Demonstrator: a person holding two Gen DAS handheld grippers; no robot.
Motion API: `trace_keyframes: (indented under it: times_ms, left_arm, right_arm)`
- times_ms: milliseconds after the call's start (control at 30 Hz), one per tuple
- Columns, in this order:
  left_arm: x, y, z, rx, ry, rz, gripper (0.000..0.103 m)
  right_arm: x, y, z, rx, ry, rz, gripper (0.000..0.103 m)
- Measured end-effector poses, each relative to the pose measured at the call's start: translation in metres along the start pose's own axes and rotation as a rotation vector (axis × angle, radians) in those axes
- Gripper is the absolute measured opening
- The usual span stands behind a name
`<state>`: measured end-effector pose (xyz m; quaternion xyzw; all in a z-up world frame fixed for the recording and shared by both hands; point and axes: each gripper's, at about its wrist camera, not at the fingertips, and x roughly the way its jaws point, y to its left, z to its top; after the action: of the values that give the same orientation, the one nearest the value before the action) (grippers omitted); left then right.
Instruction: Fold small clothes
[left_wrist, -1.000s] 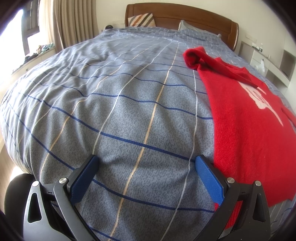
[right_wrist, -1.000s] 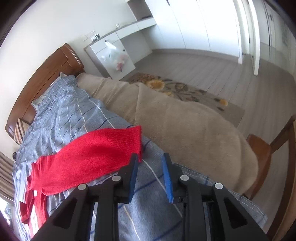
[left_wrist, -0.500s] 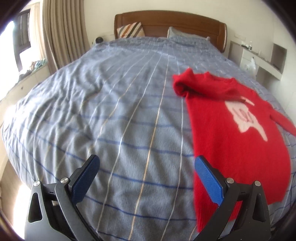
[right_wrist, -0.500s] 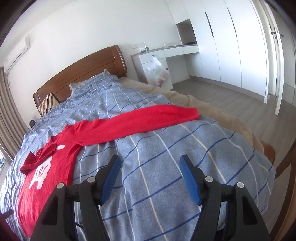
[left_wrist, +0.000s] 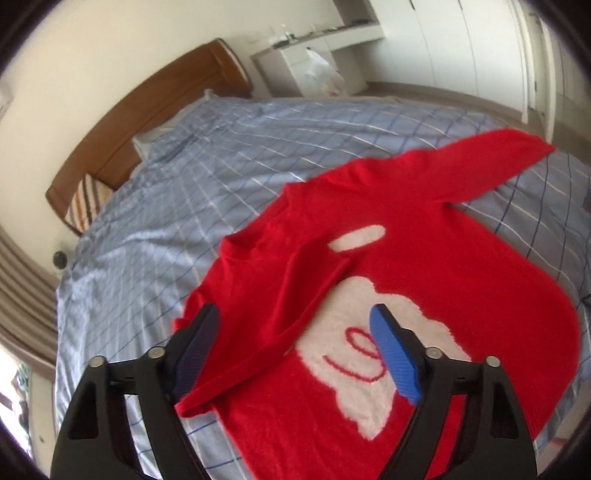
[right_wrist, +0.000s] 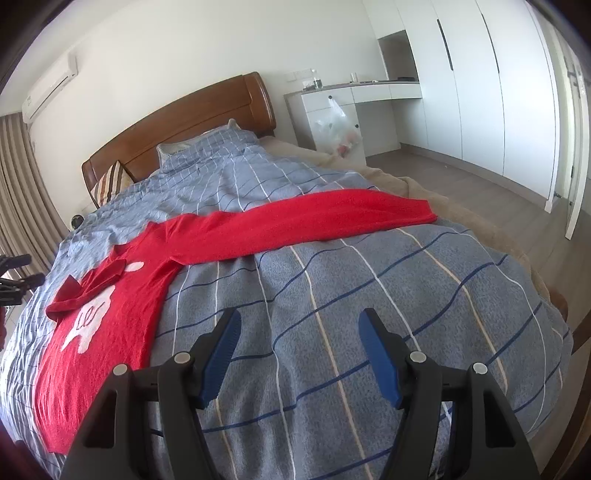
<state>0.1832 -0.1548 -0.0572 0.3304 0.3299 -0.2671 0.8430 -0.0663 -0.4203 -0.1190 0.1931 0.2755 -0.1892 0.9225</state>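
While spread: left hand-held gripper (left_wrist: 297, 349) above sweater (left_wrist: 424, 266)

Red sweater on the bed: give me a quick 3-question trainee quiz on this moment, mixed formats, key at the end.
1. True or false: the left gripper is shut on the red sweater.
2. Multiple choice: how do the sweater's two sleeves lie?
A. both stretched out flat
B. one stretched out across the checked duvet, the other folded over the chest
C. both tucked under the body
3. Fill in: the right gripper hangs open over bare ____, with no garment between its fingers.

Key: 1 false, its fingers stand wide apart above the sweater. 2 B. 3 duvet.
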Motion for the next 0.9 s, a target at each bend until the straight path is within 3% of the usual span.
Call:
trace_keyframes:
  times_ms: [33, 233, 300, 367, 400, 433, 467, 567, 700, 800, 900]
  left_arm:
    - [0.012, -0.008, 0.007, 0.015, 0.023, -0.022, 0.069]
    - [0.076, -0.021, 0.019, 0.06, 0.135, -0.014, 0.067]
    - [0.091, -0.021, 0.017, 0.071, 0.17, -0.003, 0.057]
    - [0.105, -0.022, 0.015, 0.08, 0.203, -0.015, 0.031]
    - [0.111, -0.023, 0.014, 0.076, 0.211, -0.028, 0.026]
    - [0.114, -0.023, 0.014, 0.061, 0.212, -0.046, 0.011]
    - [0.116, -0.021, 0.014, 0.034, 0.209, -0.053, 0.004]
    - [0.096, 0.004, 0.016, -0.106, 0.137, -0.063, 0.003]
    - [0.03, 0.096, -0.012, -0.438, -0.004, 0.006, 0.003]
    - [-0.019, 0.179, -0.072, -0.73, -0.059, 0.128, 0.003]
    - [-0.05, 0.241, -0.154, -0.967, -0.027, 0.328, 0.002]
  right_arm:
    - [0.0, 0.0, 0.0, 0.003, 0.003, 0.004, 0.066]
    - [0.002, -0.004, 0.0, 0.019, 0.014, 0.025, 0.066]
    - [0.002, -0.006, -0.001, 0.027, 0.02, 0.033, 0.066]
    - [0.005, -0.006, -0.001, 0.031, 0.03, 0.039, 0.066]
    - [0.006, -0.006, -0.001, 0.032, 0.034, 0.04, 0.066]
    - [0.006, -0.006, -0.002, 0.032, 0.038, 0.042, 0.066]
    - [0.007, -0.005, -0.001, 0.03, 0.04, 0.041, 0.066]
    - [0.007, -0.005, -0.001, 0.026, 0.037, 0.037, 0.066]
    - [0.006, -0.003, -0.001, 0.015, 0.027, 0.034, 0.066]
    - [0.005, 0.0, -0.001, 0.004, 0.026, 0.041, 0.066]
    - [0.006, 0.004, -0.002, -0.008, 0.026, 0.045, 0.066]
